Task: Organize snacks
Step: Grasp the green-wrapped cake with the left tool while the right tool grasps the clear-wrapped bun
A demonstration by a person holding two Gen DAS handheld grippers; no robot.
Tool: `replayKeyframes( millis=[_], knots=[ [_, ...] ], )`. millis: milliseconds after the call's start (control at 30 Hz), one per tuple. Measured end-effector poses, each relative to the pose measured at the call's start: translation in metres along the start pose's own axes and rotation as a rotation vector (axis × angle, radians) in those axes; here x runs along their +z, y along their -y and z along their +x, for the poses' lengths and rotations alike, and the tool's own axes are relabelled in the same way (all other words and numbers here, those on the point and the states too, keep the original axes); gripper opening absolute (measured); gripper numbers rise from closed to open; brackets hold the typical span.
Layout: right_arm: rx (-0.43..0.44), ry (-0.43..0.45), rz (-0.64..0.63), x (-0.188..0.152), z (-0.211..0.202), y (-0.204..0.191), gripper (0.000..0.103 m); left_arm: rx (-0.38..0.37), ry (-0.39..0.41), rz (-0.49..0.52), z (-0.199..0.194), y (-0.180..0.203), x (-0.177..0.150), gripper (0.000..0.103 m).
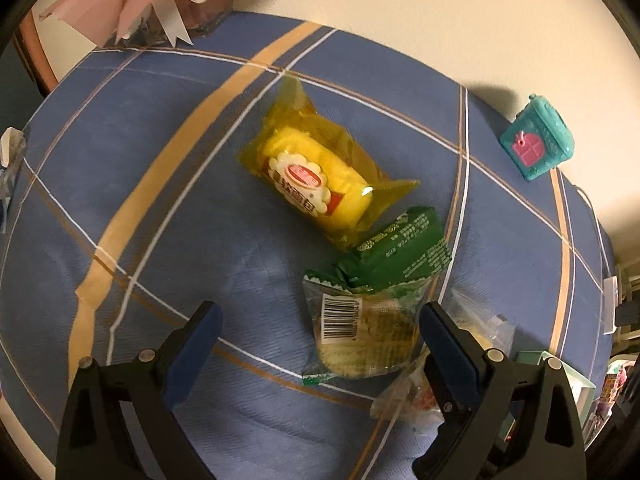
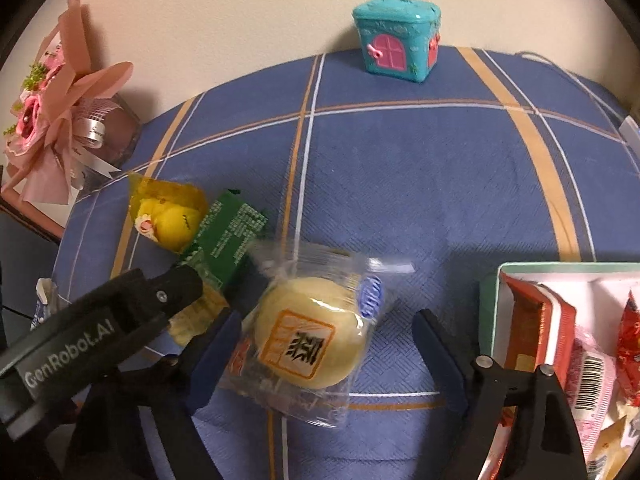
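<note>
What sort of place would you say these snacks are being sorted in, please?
Probably a home: a table under a blue plaid tablecloth against a plain wall, with a pink bouquet and a teal toy house standing as decoration.

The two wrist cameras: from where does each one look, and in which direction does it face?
Left wrist: above the blue checked cloth, facing down and forward at the yellow bread pack; left gripper open.
Right wrist: over the round pastry pack, beside the snack box; right gripper open.
Shared: green packet, teal toy house.
</note>
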State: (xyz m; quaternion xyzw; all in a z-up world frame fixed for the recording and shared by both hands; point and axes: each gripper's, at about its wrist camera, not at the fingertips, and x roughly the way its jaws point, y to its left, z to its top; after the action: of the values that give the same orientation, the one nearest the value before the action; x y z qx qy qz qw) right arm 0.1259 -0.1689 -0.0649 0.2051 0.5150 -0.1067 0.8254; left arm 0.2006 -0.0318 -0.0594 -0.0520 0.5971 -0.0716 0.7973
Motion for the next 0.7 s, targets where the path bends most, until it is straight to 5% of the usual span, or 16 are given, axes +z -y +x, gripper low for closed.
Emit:
replayKeyframes(
  millis=[167, 533, 700],
  knots=[
    [-0.007, -0.030, 0.006, -0.003, 0.013, 0.003, 0.082, 0.002, -0.026, 0.000, 0.014, 0.003, -0.005, 0.097],
    [-0.061, -0.030, -0.007, -0.004, 0.007, 0.003, 0.060, -0.029, -0.016, 0.000, 0.014, 0.008, -0.011, 0.056],
    [-0.062, -0.044, 0.004, -0.003, 0.002, 0.010, 0.058, -0.015, 0.003, -0.005, 0.004, 0.007, -0.011, 0.052]
  ],
)
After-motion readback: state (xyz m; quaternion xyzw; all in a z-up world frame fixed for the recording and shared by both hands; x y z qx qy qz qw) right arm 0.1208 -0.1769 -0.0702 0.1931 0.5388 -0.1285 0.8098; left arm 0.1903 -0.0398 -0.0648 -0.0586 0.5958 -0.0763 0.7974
